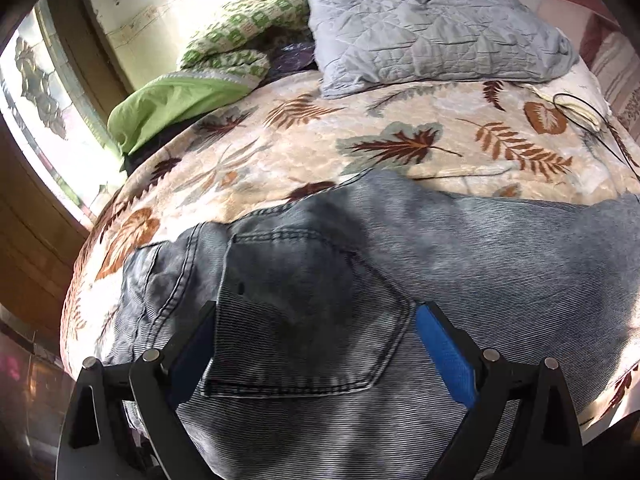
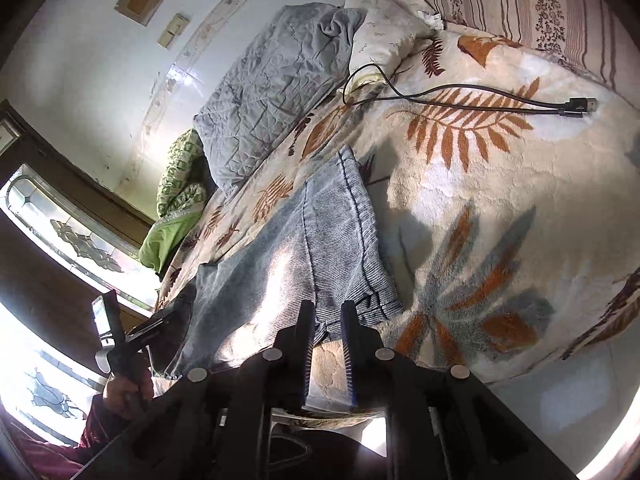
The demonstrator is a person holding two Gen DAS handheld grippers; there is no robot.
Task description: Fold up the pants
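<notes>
The faded blue-grey denim pants (image 1: 400, 248) lie partly folded on the bed's cream leaf-patterned blanket (image 1: 360, 128). The left gripper (image 1: 316, 320) hangs over the back pocket, jaws spread wide, gripping nothing. The right gripper (image 2: 326, 320) has jaws slightly parted and empty, the hem at twelve o'clock, the legs running toward eleven. The right one looks nearer the hem.

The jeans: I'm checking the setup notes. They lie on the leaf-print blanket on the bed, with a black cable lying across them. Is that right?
Not quite. The jeans do lie on the leaf-print blanket, but the black cable is not across them: it lies on the blanket apart from them, nearer the pillows. The right wrist view shows this.
</notes>
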